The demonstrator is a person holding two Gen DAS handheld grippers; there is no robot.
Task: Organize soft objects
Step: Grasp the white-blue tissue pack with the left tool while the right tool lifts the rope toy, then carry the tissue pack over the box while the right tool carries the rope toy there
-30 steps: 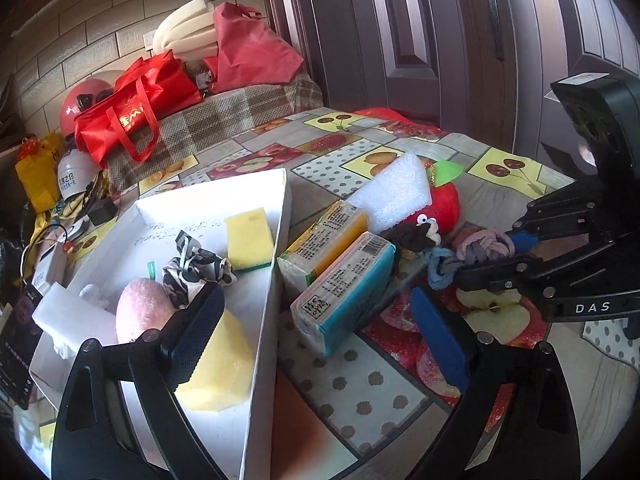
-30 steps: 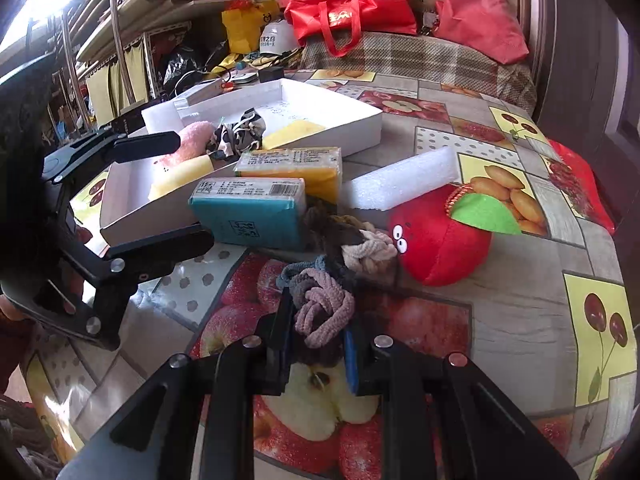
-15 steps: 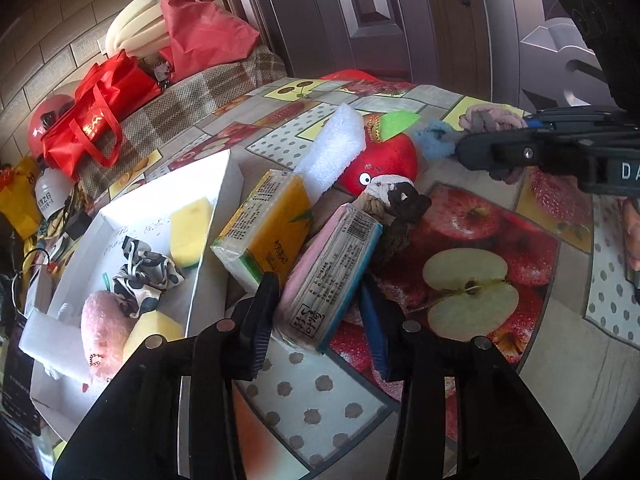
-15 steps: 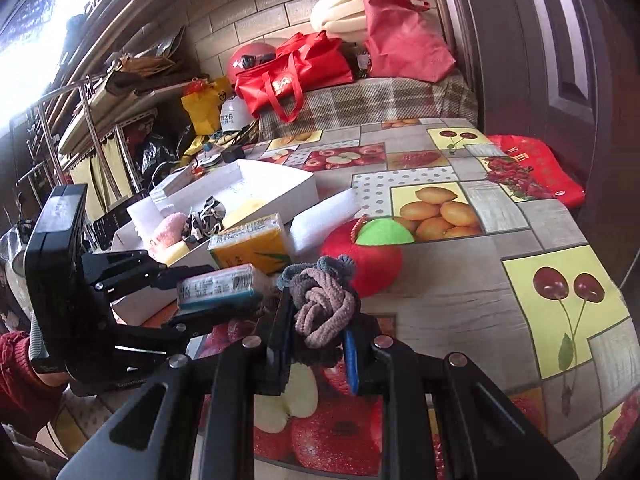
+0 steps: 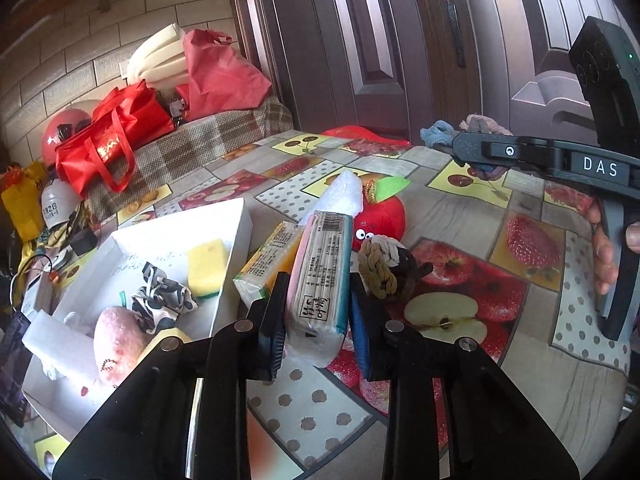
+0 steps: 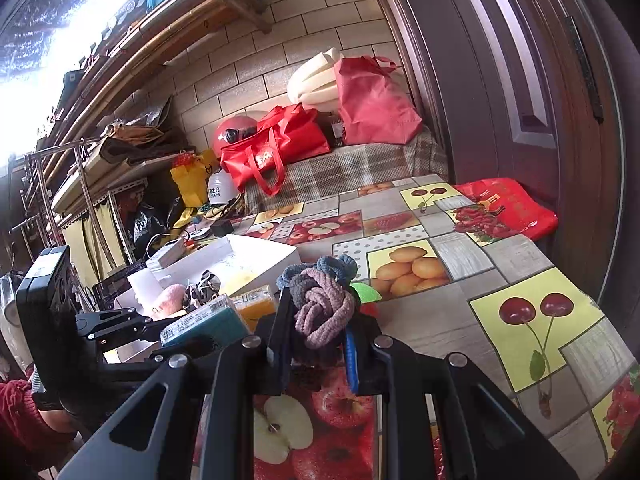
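My left gripper [image 5: 318, 314] is shut on a teal tissue pack [image 5: 320, 280] and holds it tilted above the table; the pack also shows in the right wrist view [image 6: 204, 322]. My right gripper [image 6: 316, 332] is shut on a knotted pink, grey and blue rope toy [image 6: 320, 300], held high above the table; the toy also shows in the left wrist view [image 5: 472, 128]. A white box [image 5: 236, 216] at the left holds a yellow sponge [image 5: 206, 260], a black-and-white cloth [image 5: 160, 300] and a pink plush [image 5: 116, 340].
On the fruit-print table lie a yellow tissue pack [image 5: 268, 264], a white foam block [image 5: 340, 194], a red apple plush [image 5: 382, 216] and a brown knotted rope toy [image 5: 384, 264]. Red bags [image 5: 112, 140] sit on a checked bench behind. A dark door [image 5: 380, 40] stands at the right.
My left gripper has closed on the teal tissue pack and lifted it. My right gripper has risen higher with the rope toy.
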